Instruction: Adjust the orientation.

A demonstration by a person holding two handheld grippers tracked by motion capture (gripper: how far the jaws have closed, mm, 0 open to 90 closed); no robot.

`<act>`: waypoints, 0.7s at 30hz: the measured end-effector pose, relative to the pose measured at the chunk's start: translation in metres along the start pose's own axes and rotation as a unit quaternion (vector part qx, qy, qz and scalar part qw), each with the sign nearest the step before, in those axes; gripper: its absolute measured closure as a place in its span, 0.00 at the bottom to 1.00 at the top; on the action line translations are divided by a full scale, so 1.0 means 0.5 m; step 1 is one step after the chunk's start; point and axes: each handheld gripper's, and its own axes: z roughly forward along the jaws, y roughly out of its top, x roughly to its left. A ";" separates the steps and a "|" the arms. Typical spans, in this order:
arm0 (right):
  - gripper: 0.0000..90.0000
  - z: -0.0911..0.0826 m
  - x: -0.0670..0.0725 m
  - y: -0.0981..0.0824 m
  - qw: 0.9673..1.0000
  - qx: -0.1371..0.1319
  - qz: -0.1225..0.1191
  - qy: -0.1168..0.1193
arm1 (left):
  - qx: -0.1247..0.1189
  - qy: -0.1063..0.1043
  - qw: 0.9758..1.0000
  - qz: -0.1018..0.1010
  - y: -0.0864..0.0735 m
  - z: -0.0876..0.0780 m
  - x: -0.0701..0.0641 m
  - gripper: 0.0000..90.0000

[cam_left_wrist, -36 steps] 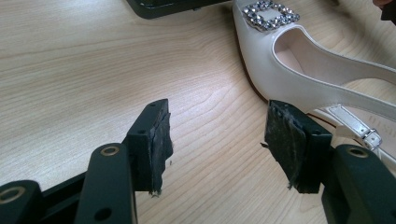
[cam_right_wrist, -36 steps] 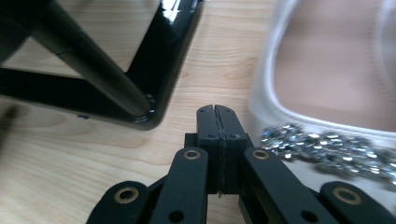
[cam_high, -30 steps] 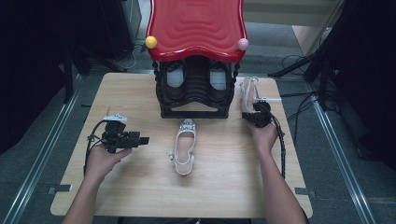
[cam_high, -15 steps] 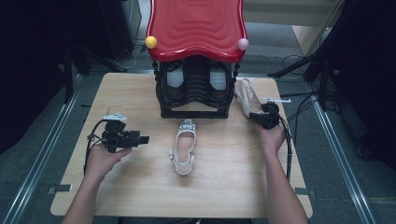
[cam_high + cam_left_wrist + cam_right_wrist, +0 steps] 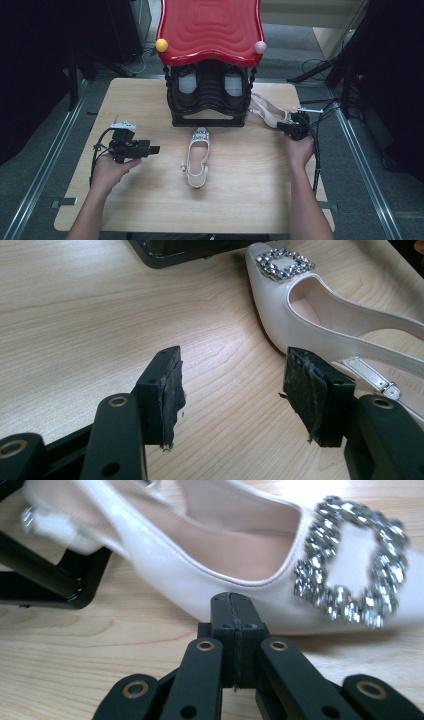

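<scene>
A black shoe rack under a red wavy top stood at the far side of the wooden table. One white buckled shoe lay just in front of the rack; a second shoe rested beside the rack's right end. The right gripper, jaws pressed together and empty, touched that second shoe's side. The left gripper, jaws spread, hovered left of the front shoe.

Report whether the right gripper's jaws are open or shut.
Shut: in the right gripper view, the right gripper has its pads pressed together, empty, just before the white shoe.
</scene>
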 end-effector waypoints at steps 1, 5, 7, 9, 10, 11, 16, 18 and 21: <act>1.00 -0.001 -0.004 0.000 1.000 0.000 0.002 -0.001 | -0.001 0.000 1.000 0.000 0.000 0.000 0.000 0.46; 1.00 -0.001 -0.019 0.001 1.000 -0.006 0.008 -0.007 | 0.001 0.001 1.000 0.001 0.000 0.001 -0.001 0.46; 1.00 -0.002 -0.027 0.003 1.000 -0.012 0.014 -0.001 | 0.001 0.000 1.000 0.001 0.000 0.001 -0.001 0.46; 1.00 0.001 -0.029 0.006 1.000 -0.012 0.012 -0.004 | 0.001 0.000 1.000 0.001 0.000 0.001 -0.002 0.46; 1.00 0.002 -0.028 0.007 1.000 -0.012 0.012 -0.006 | 0.001 0.000 1.000 0.001 0.000 0.000 -0.001 0.46; 1.00 0.003 -0.028 0.008 1.000 -0.012 0.013 -0.008 | 0.002 -0.001 1.000 0.002 0.000 0.001 -0.001 0.46; 1.00 -0.011 -0.024 0.009 1.000 -0.015 0.016 0.001 | 0.006 -0.002 1.000 0.003 0.001 0.003 -0.004 0.46; 1.00 -0.020 -0.013 0.011 1.000 -0.021 0.013 0.013 | 0.003 -0.003 1.000 0.004 0.002 0.002 -0.005 0.46; 1.00 -0.027 0.017 0.016 0.999 -0.023 -0.006 0.024 | 0.005 -0.003 1.000 0.006 0.002 0.001 -0.006 0.46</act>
